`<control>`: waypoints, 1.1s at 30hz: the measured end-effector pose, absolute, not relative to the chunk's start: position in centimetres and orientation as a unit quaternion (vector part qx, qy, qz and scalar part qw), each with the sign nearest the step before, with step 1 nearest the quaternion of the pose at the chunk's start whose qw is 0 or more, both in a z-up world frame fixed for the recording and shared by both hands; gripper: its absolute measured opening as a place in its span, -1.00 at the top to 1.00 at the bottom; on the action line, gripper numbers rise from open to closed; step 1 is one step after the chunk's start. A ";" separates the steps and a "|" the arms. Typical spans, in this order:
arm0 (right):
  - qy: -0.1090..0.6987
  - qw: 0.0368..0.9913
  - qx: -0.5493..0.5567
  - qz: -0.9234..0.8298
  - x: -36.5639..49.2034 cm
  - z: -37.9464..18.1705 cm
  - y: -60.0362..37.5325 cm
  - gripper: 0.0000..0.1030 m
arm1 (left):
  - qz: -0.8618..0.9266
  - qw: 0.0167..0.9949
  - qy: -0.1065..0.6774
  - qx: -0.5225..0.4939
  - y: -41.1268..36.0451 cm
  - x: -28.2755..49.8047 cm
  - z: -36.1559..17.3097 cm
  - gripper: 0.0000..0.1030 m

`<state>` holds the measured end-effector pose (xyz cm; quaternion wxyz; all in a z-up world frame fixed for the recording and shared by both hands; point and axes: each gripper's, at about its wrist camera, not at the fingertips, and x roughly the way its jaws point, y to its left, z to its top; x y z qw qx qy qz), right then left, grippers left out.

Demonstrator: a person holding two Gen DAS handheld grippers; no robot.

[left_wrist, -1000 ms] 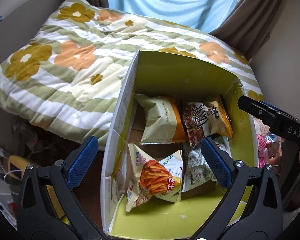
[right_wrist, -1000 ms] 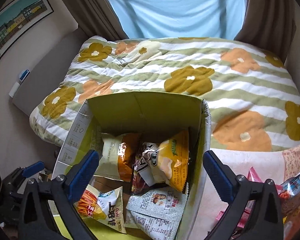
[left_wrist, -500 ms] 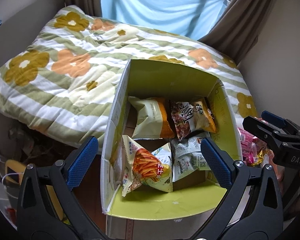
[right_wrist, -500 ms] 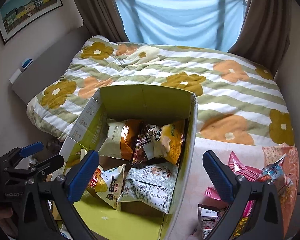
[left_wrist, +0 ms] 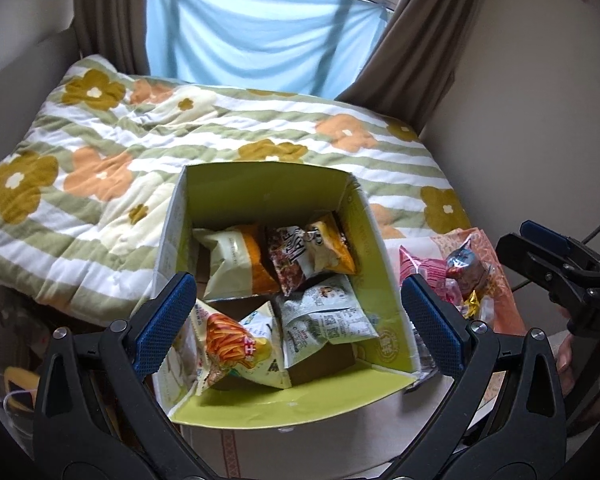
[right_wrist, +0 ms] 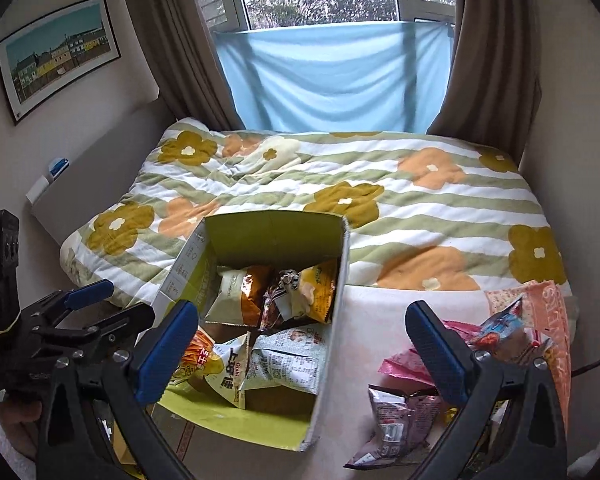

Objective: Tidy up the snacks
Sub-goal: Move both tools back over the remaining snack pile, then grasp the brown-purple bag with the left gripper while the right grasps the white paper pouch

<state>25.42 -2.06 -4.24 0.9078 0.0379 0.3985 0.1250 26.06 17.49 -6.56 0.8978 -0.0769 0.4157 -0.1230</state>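
Left gripper (left_wrist: 298,316): blue-padded fingers spread wide, nothing held between them; poised above the near end of the box. Right gripper (right_wrist: 301,350): fingers likewise spread and empty, held over the box's right wall and the loose snacks beside it. Each gripper is seen at the edge of the other's view

Box (left_wrist: 268,184): open cardboard carton, yellow-green inside, white printed outside, flaps raised; set against the foot of a bed. Four packets are contained, lying flat in two rows:
- cream and orange bag (left_wrist: 236,260), far left
- brown and yellow bag (left_wrist: 311,256), far right, touching the cream one
- fries bag (left_wrist: 232,344), pale with orange sticks printed on it, near left, propped on its corner
- grey-white packet (left_wrist: 323,316) with fine print, near right, its edge overlapping the fries bag

Loose snacks (right_wrist: 495,344): a pile outside the box on its right, lying on a pale cloth; pink wrappers, a blue and red packet, and a mauve packet (right_wrist: 395,416) nearest the camera are made out. Further wrappers are too crumpled to be told apart

Quilt (right_wrist: 379,184): green and white stripes with ochre and orange flowers, spread over the bed behind the box

Blue cloth (right_wrist: 335,76): hung across the lower window between brown curtains

Framed picture (right_wrist: 58,54): row of houses, hung on the left wall
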 end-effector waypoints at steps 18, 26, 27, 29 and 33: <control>0.345 0.932 0.073 0.084 19.6 -2.7 -20.7 -1.00 | -0.115 0.891 0.434 -0.075 -1.7 21.1 -7.7 -0.98; 0.364 0.917 0.078 0.147 19.0 -7.3 -27.3 -1.00 | -0.042 0.874 0.475 -0.091 -6.9 17.7 -13.3 -0.98; 0.370 0.913 0.076 0.153 18.9 -8.1 -27.9 -1.00 | -0.035 0.872 0.479 -0.089 -7.4 17.3 -14.0 -0.98; 0.384 0.905 0.074 0.165 19.1 -9.7 -28.8 -1.00 | -0.023 0.869 0.487 -0.081 -8.5 16.7 -15.3 -0.98; 0.410 0.893 0.074 0.171 19.3 -12.9 -29.9 -1.00 | -0.005 0.863 0.501 -0.061 -10.0 16.9 -17.5 -0.98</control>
